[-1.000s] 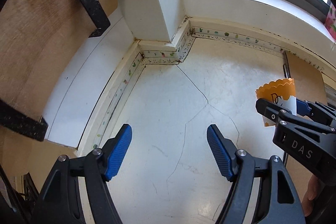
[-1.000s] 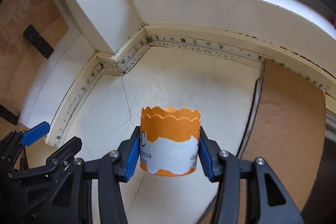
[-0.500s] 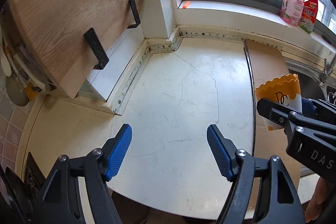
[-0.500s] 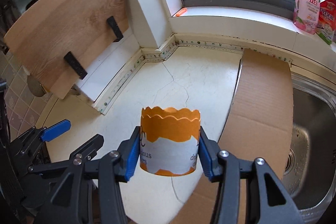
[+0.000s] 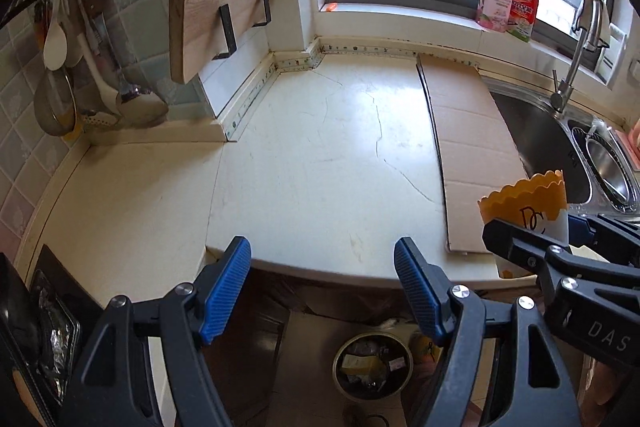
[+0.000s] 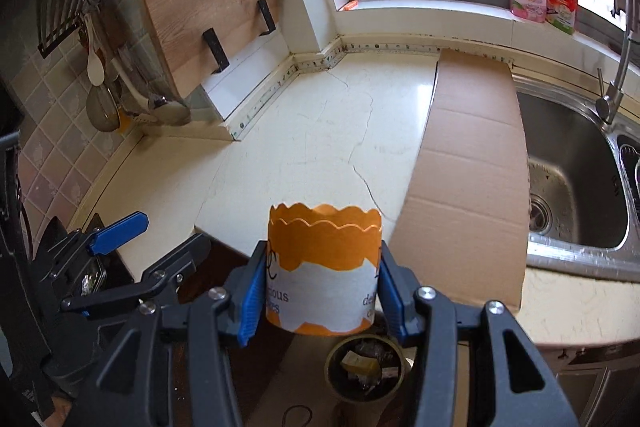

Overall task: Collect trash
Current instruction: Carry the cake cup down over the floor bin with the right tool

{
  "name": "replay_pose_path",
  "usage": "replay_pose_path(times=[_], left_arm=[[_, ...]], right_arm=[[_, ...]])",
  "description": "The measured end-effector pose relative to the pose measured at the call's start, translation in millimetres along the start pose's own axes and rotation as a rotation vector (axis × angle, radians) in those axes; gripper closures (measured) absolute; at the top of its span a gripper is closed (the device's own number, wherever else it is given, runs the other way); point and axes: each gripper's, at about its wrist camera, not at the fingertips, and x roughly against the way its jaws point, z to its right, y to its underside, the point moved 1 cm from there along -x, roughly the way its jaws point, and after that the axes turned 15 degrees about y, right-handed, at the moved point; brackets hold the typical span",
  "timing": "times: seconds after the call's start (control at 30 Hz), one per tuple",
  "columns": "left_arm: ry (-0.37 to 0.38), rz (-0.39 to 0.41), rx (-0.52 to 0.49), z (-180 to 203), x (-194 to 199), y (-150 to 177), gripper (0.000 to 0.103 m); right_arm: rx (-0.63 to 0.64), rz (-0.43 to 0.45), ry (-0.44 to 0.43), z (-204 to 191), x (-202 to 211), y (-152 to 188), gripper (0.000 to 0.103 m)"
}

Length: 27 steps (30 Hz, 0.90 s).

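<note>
The right gripper clamps the orange-and-white paper cup by its sides, upright, so nothing inside can spill. It hangs just past the front edge of the countertop, almost above the trash bin on the floor, which already holds scraps; I'd guess the drop comes next. The left gripper hovers alongside with its jaws spread and empty, out of the way. A cardboard sheet lies by the sink.

Paper cup — orange scalloped top, white band; fingers — blue.
</note>
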Motion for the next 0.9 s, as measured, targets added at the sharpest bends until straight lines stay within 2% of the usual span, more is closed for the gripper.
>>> replay_pose_path(times=[0.13, 0.33, 0.47, 0.6, 0.7, 0.9], left_arm=[[0.037, -0.026, 0.0, -0.3, -0.5, 35.8, 0.03], [0.022, -0.103, 0.011, -0.1, -25.5, 81.8, 0.029], [0.028, -0.175, 0.047, -6.1, -60.7, 116.9, 0.019], [0.012, -0.252, 0.069, -13.7, -113.0, 161.8, 0.018], [0.008, -0.33, 0.14, -26.3, -160.8, 203.9, 0.018], [-0.03, -0.401, 0.24, -52.2, -237.4, 277.3, 0.018]], right_arm=[[0.012, -0.06, 0.016, -2.8, -1.5, 42.8, 0.053], [0.024, -0.189, 0.031, 0.9, -28.2, 102.1, 0.053], [0.049, -0.282, 0.051, 4.5, -62.8, 137.5, 0.052], [0.057, -0.389, 0.06, 11.5, -119.4, 181.3, 0.052], [0.072, -0.469, 0.08, 16.3, -173.5, 218.5, 0.052], [0.081, -0.597, 0.085, 26.5, -279.6, 289.9, 0.052]])
